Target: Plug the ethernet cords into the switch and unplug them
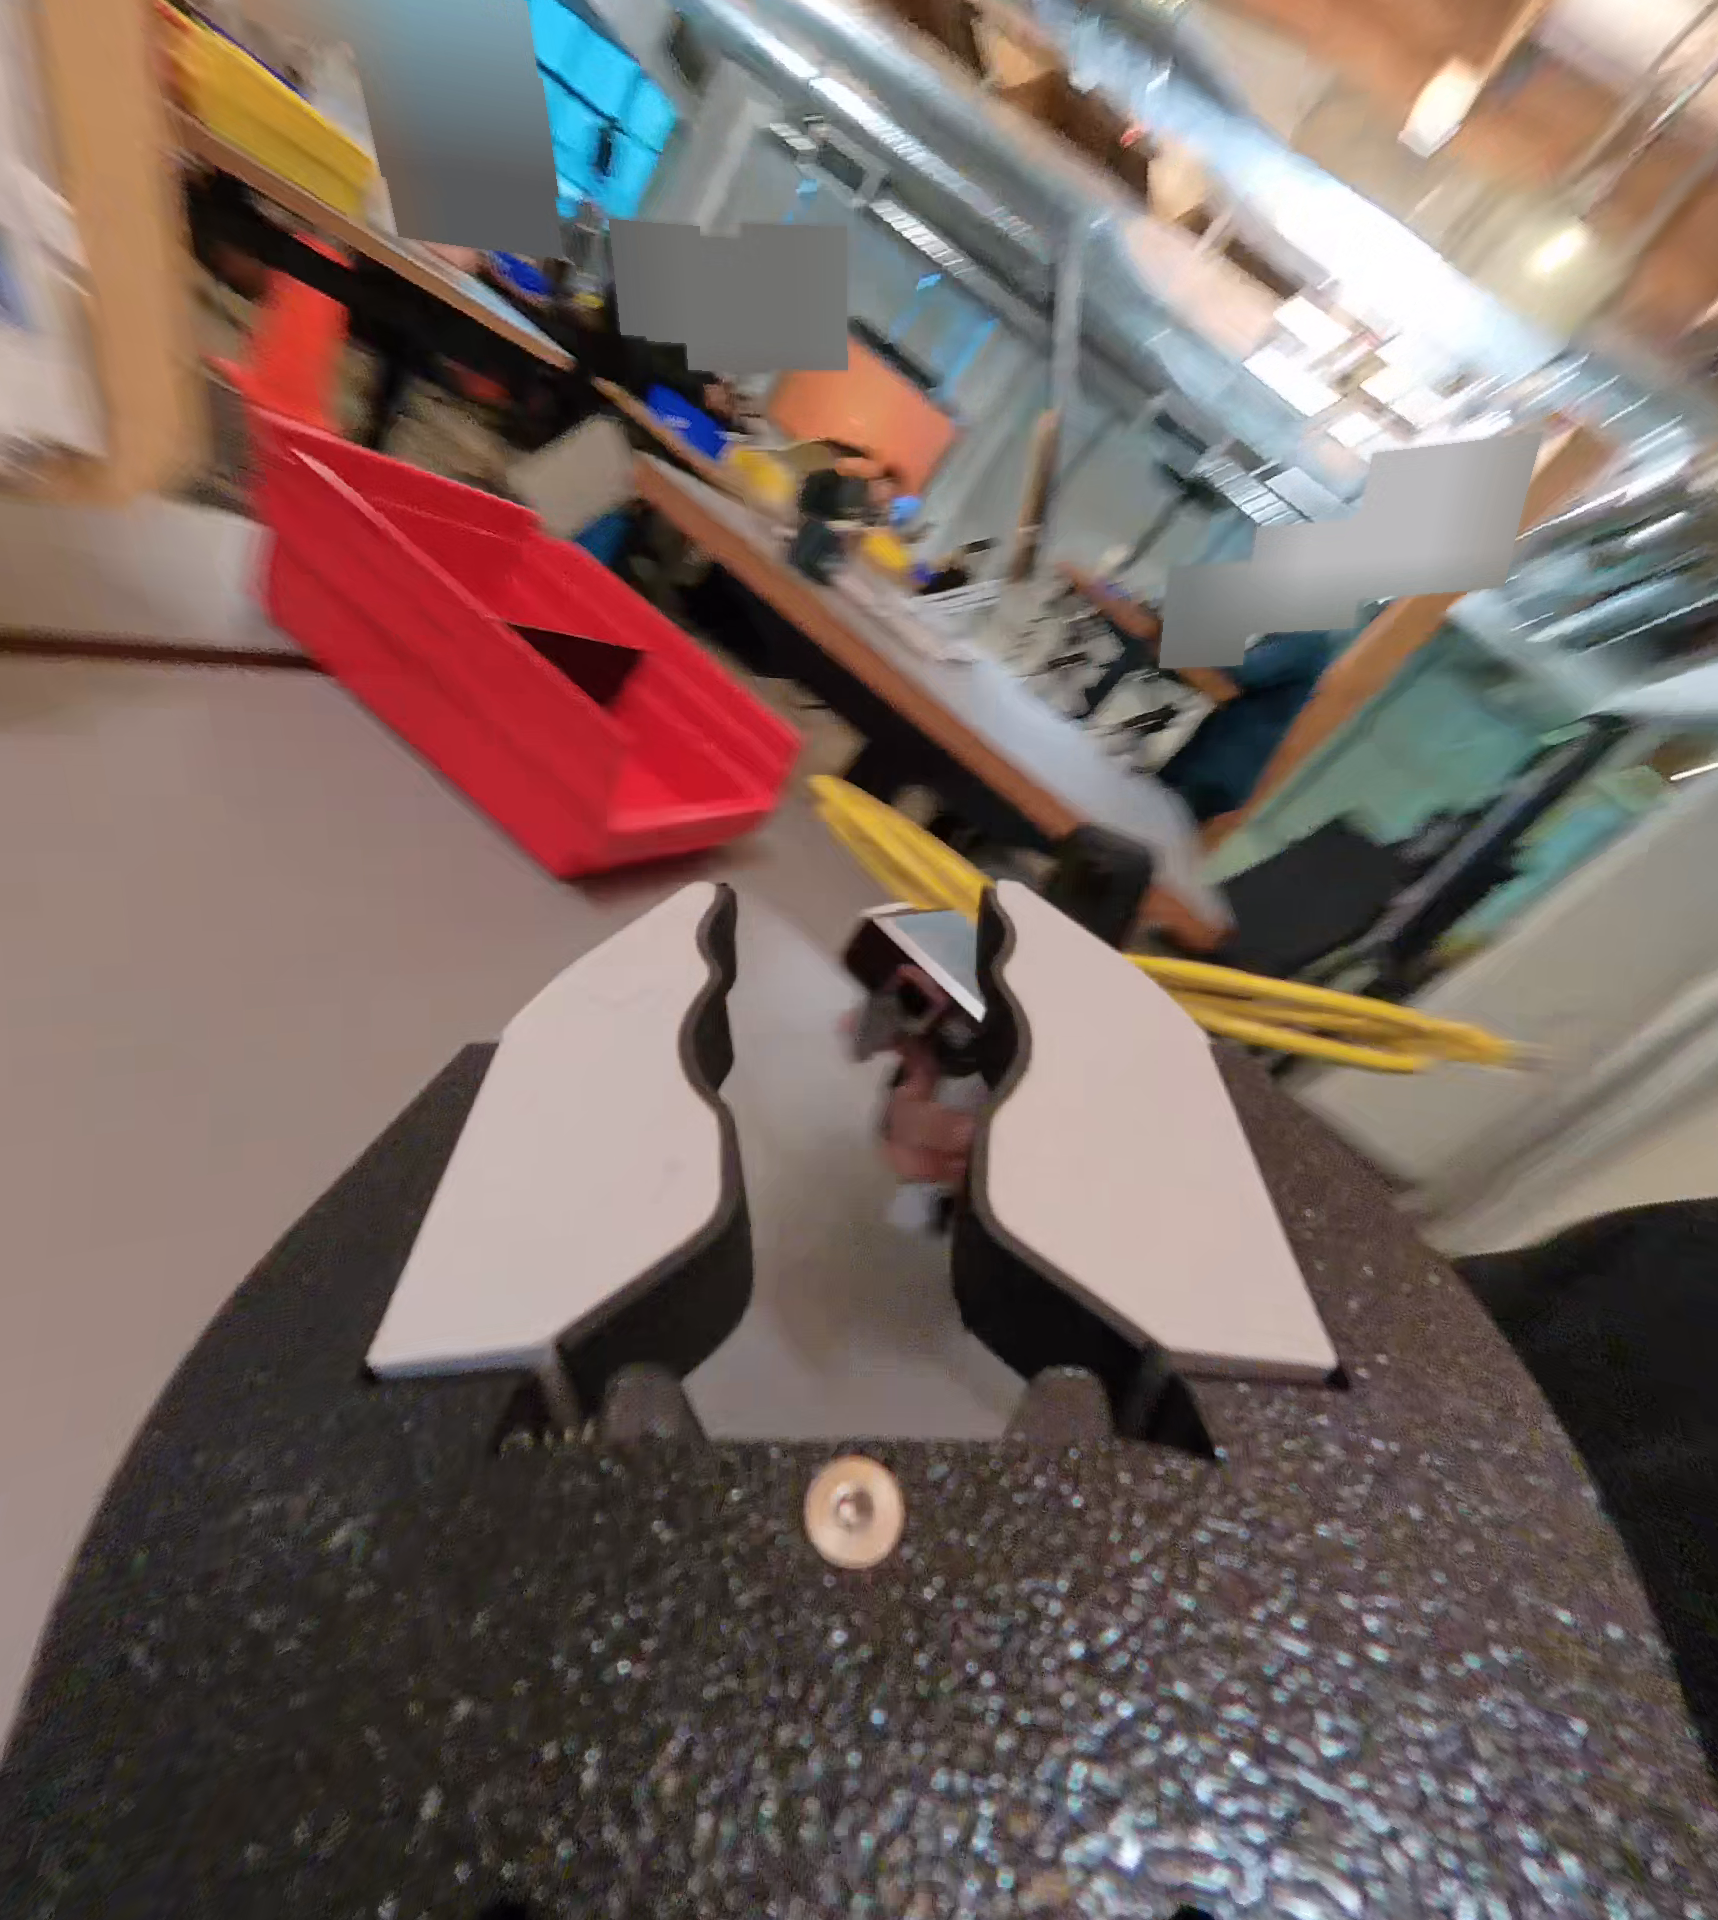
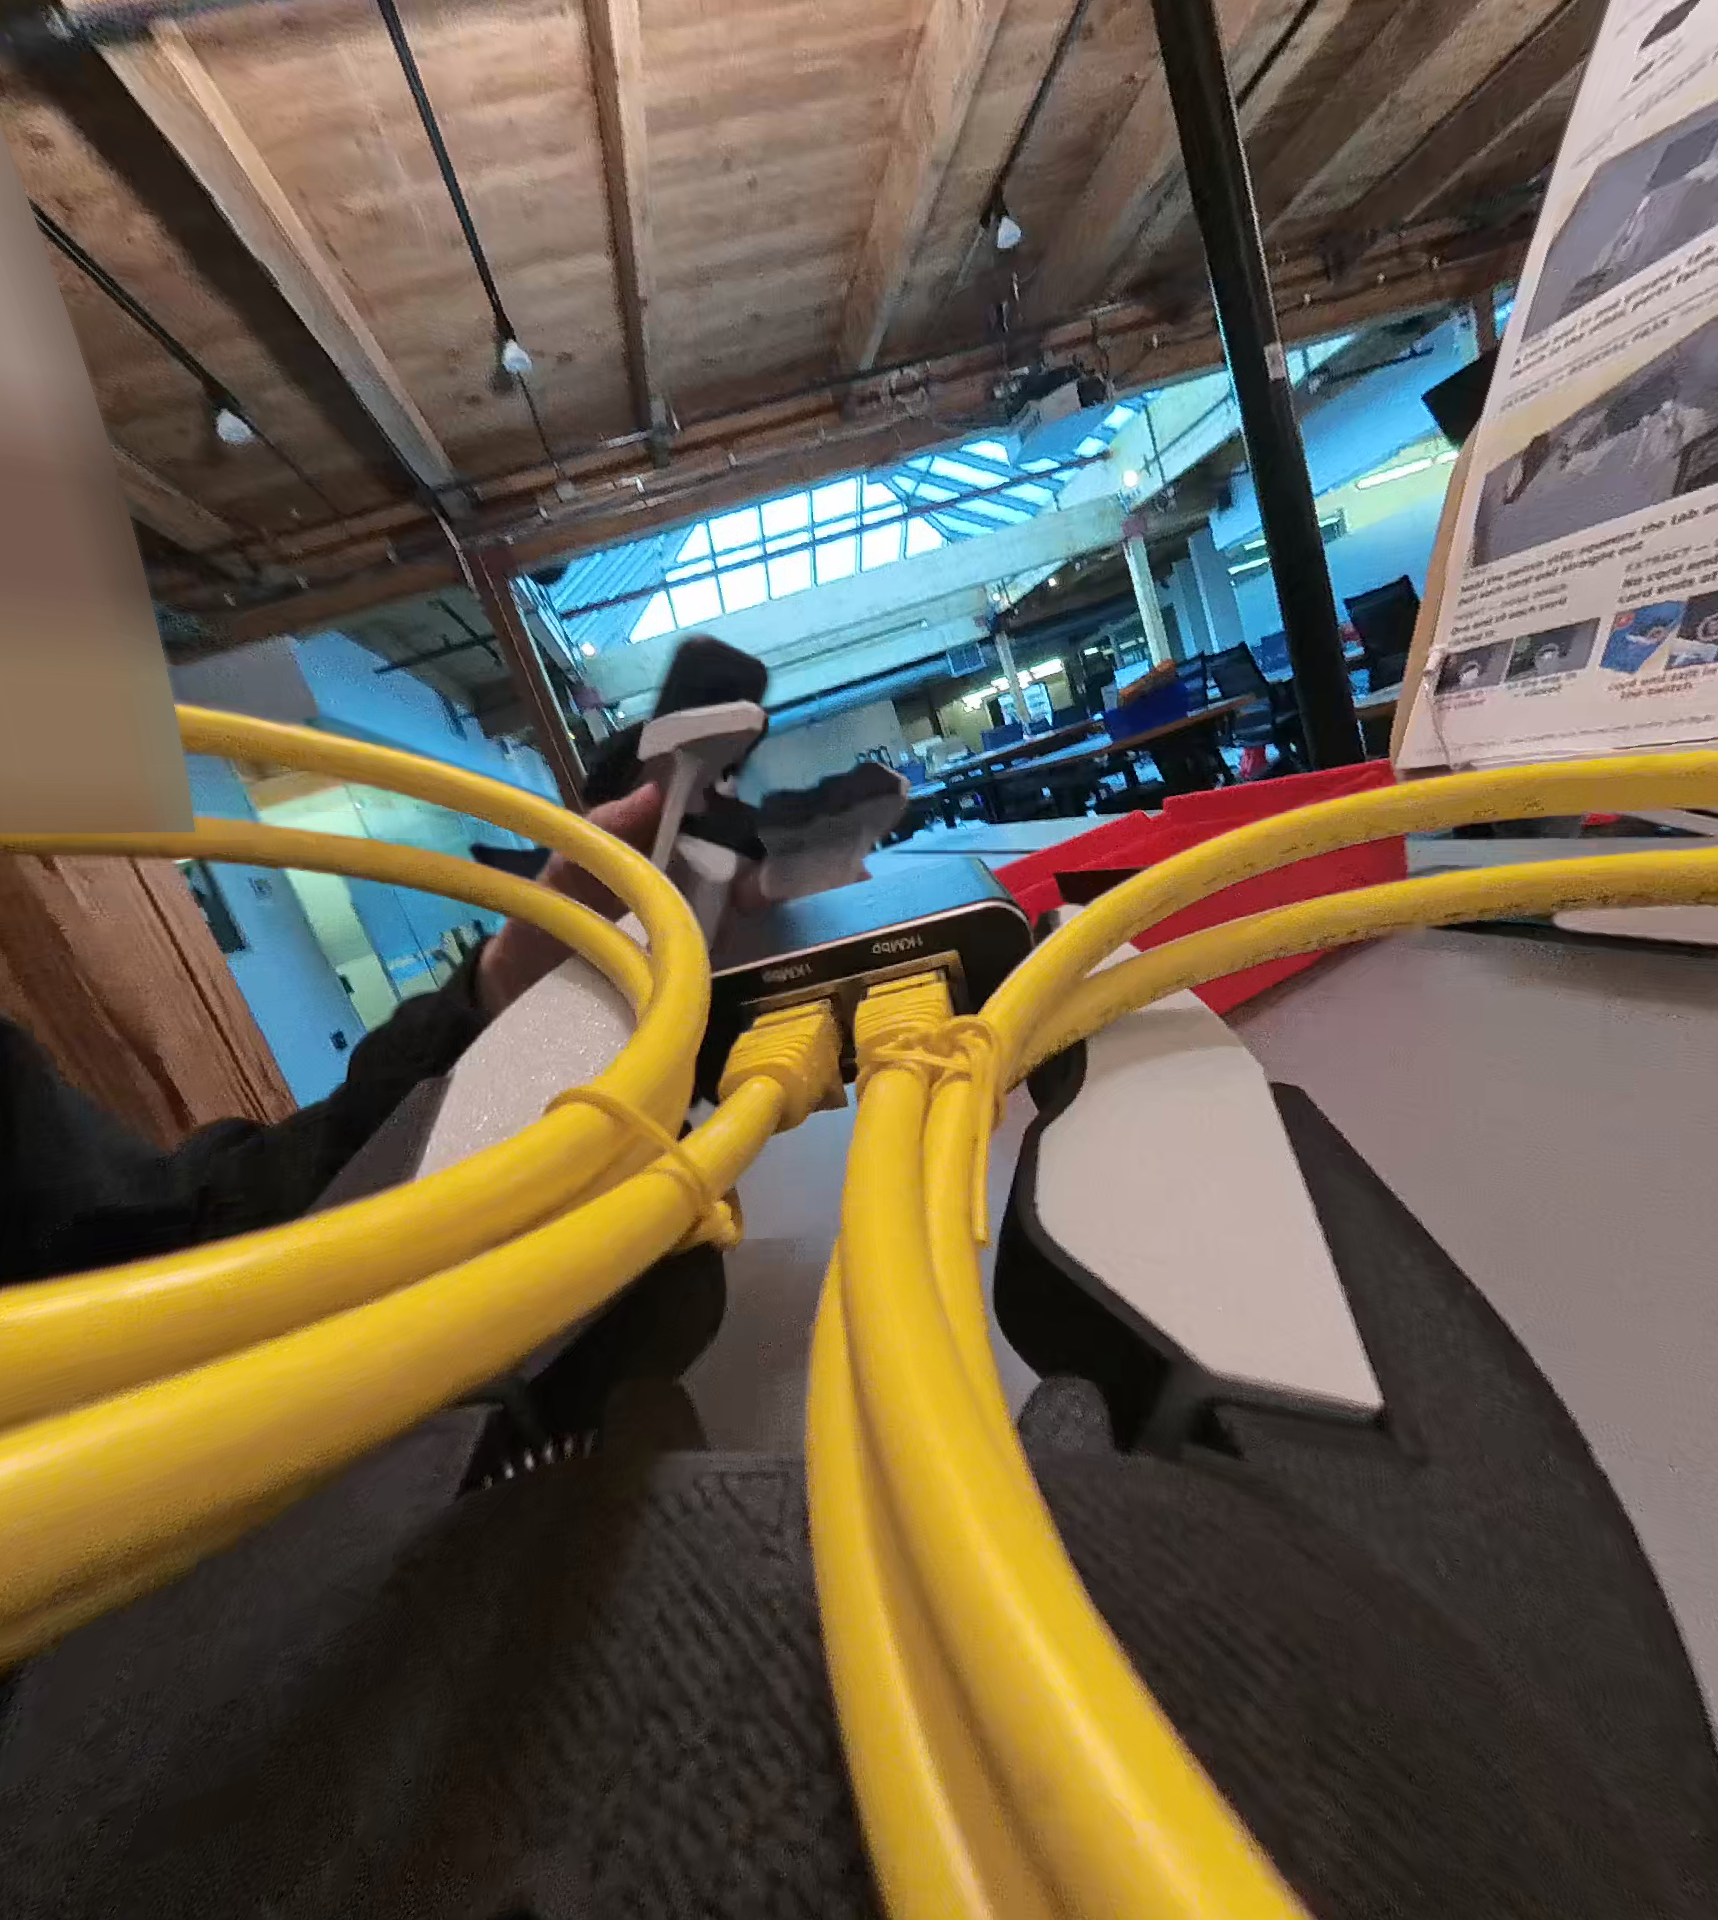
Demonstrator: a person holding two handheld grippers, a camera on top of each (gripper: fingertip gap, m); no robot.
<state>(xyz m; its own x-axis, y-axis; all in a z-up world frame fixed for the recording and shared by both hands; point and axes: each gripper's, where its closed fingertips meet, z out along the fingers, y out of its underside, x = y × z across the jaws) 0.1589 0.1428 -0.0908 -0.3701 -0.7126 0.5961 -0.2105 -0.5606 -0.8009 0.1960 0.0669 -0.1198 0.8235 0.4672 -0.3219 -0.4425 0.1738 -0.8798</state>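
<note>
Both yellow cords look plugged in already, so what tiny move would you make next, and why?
Probably close the right tool on the nearer yellow plug. Both plugs sit in the switch, and its open fingers already flank that one, so unplugging seems next.

Grey table (image 1: 159,935); red bin (image 1: 522,665), switch (image 2: 896,914), yellow cords (image 2: 1354,894) atop.

Bright daylight, motion-blurred left view, fisheye-warped edges.
</note>
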